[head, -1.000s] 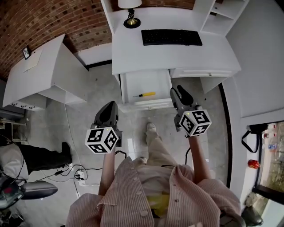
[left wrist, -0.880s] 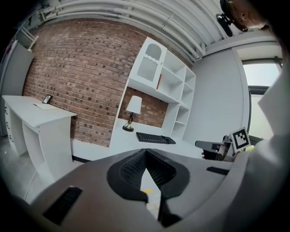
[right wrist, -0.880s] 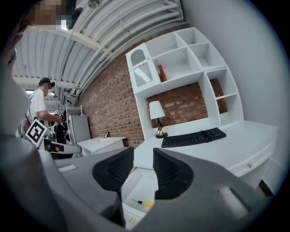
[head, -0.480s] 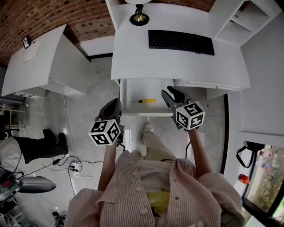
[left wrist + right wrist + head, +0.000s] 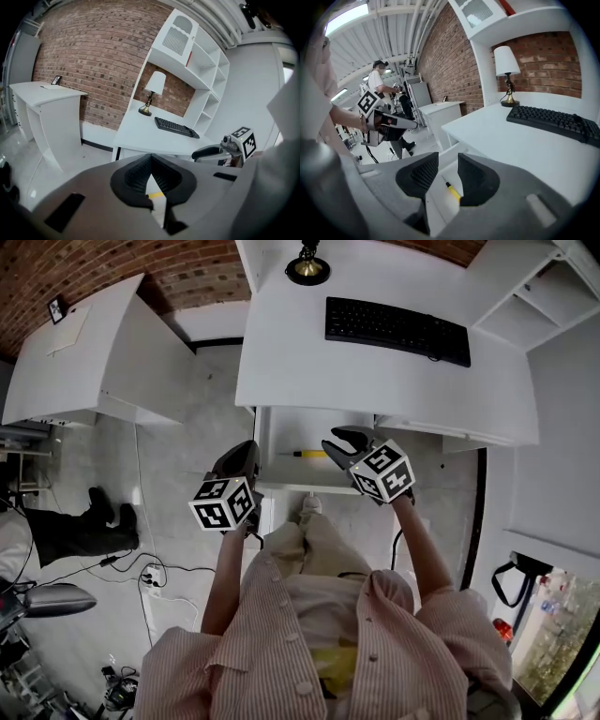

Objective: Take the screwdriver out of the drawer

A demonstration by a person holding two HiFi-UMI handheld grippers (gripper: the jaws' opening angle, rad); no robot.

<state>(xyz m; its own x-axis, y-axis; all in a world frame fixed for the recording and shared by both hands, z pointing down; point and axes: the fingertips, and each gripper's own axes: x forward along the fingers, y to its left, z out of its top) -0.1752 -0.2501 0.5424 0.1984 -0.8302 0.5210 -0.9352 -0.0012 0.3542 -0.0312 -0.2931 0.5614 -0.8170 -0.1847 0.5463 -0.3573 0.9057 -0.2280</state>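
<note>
A yellow-handled screwdriver (image 5: pixel 310 454) lies across the open white drawer (image 5: pixel 281 432) under the desk. My right gripper (image 5: pixel 336 440) hovers at the drawer's right side, just right of the handle, jaws open with a narrow gap and nothing between them. Through that gap the right gripper view shows the screwdriver (image 5: pixel 453 190) below my right gripper (image 5: pixel 448 164). My left gripper (image 5: pixel 251 450) hangs at the drawer's left front corner, shut and empty. In the left gripper view its tips (image 5: pixel 151 157) meet, and a bit of the yellow screwdriver (image 5: pixel 157 193) shows below.
On the white desk (image 5: pixel 300 352) are a black keyboard (image 5: pixel 397 330) and a lamp (image 5: pixel 308 265). A white side cabinet (image 5: pixel 84 352) stands left, shelves (image 5: pixel 534 296) right. My own leg and shoe (image 5: pixel 308 508) are below the drawer. Cables and a power strip (image 5: pixel 150 575) lie on the floor.
Both grippers have moved forward to the drawer. The right one now sits over the drawer's right side, close to the screwdriver handle; the left one has reached the drawer's left front corner.
</note>
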